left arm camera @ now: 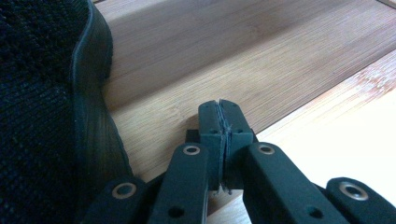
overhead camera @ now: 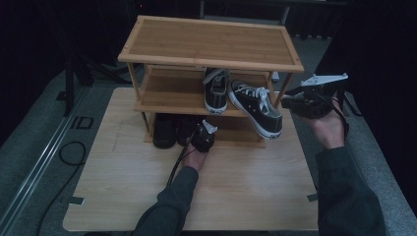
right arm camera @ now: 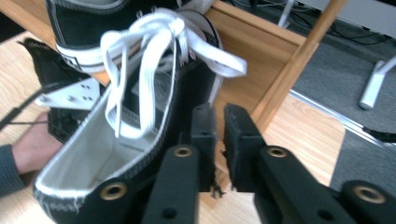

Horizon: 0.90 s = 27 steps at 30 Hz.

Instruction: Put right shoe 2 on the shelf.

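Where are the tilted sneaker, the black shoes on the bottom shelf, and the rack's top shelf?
tilted sneaker (overhead camera: pixel 263 110), high view, its dark side.
black shoes (overhead camera: pixel 163 132), high view, left shoe's upper.
top shelf (overhead camera: pixel 196 42), high view, bare board.

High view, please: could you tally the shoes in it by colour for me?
Black-and-white sneakers: 2
All-black shoes: 2, as far as the dim light lets me tell
Total: 4
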Tool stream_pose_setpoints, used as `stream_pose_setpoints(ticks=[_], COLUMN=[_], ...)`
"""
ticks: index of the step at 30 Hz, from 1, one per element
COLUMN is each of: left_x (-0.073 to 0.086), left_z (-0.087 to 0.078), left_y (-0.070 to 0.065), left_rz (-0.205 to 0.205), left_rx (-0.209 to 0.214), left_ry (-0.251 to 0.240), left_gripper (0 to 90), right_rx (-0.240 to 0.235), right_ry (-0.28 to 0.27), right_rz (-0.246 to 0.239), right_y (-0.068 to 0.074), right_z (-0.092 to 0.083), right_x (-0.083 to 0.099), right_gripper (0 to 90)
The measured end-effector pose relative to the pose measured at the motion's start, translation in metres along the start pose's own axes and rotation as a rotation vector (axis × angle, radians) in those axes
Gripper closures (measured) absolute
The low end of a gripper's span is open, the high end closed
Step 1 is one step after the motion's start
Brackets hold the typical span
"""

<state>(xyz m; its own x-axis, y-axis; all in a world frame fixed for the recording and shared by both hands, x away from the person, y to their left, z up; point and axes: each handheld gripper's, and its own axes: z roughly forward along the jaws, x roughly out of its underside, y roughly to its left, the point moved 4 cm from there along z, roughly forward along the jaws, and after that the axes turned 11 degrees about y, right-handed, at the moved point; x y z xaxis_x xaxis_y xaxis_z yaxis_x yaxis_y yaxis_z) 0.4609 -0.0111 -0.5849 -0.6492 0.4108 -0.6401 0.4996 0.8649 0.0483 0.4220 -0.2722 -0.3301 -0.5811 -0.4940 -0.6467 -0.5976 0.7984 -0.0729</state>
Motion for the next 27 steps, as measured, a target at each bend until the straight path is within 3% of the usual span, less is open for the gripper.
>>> stream_pose_setpoints(ticks=[10, 20, 27], left_x=[0.000, 0.000, 0.000], left_z=[0.000, 0.000, 0.000], left_y=[0.000, 0.000, 0.000], left_rz=[0.001, 0.004, 0.002], left_rx=[-0.002, -0.001, -0.002], left_ry=[0.000, 0.002, 0.003], left_gripper=[88.6, 88.6, 88.6], right_rx=[-0.001, -0.008, -0.003], right_ry=[0.033, 0.109, 0.127], right_rz=[-0.010, -0.073, -0.098], right_y=[0.003, 0.012, 0.013], right_z=[-0.001, 0.005, -0.001], right_x=[0.018, 0.035, 0.042], right_gripper=[90.0, 90.0, 90.0])
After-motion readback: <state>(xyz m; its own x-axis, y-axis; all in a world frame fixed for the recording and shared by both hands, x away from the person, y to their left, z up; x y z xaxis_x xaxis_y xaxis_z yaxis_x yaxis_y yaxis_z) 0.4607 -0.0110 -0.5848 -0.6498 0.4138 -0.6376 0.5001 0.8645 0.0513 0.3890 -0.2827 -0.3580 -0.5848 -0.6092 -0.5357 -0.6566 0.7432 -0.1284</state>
